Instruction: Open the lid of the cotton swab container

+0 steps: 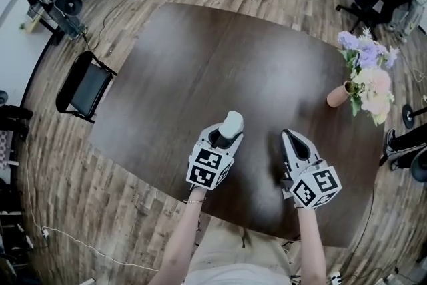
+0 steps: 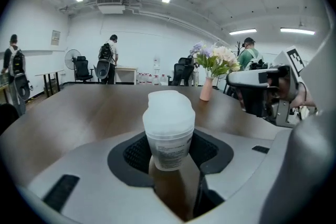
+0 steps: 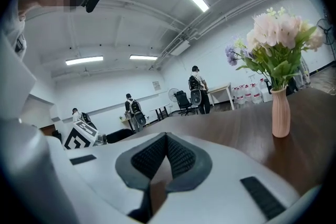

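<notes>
A small white translucent cotton swab container stands upright on the dark brown table, its domed lid on top. My left gripper is shut on the container's lower body. In the left gripper view the container sits between the black pads, which press its sides, and the lid is closed. To the right, my right gripper rests low over the table, shut with nothing in it. In the right gripper view its pads meet.
A pink vase of flowers stands at the table's right side, also seen as the vase in the right gripper view. A black chair sits left of the table. Office chairs and people are far back in the room.
</notes>
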The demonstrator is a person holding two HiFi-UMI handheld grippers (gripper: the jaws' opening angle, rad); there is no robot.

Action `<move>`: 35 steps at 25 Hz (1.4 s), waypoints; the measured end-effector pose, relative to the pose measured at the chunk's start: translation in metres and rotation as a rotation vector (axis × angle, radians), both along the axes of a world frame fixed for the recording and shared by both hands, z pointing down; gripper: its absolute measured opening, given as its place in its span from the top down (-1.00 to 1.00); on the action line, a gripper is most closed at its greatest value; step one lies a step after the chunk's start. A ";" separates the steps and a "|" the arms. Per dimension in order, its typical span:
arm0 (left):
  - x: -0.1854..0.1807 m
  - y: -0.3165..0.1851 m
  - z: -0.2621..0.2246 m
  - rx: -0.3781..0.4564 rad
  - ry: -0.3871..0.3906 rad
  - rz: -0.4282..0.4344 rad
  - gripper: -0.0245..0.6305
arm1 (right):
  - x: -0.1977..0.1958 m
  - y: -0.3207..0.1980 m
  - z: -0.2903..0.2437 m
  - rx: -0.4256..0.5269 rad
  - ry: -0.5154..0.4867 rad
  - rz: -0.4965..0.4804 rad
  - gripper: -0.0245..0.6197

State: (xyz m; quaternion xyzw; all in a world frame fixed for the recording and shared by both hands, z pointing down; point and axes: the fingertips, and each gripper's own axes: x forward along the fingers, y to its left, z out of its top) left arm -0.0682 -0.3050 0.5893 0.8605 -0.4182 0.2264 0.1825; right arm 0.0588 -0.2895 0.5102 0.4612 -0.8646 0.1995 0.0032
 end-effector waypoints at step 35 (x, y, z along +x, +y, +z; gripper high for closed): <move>0.061 0.174 -0.152 -0.034 0.121 0.741 0.28 | -0.051 0.128 -0.147 0.145 -0.121 -0.801 0.58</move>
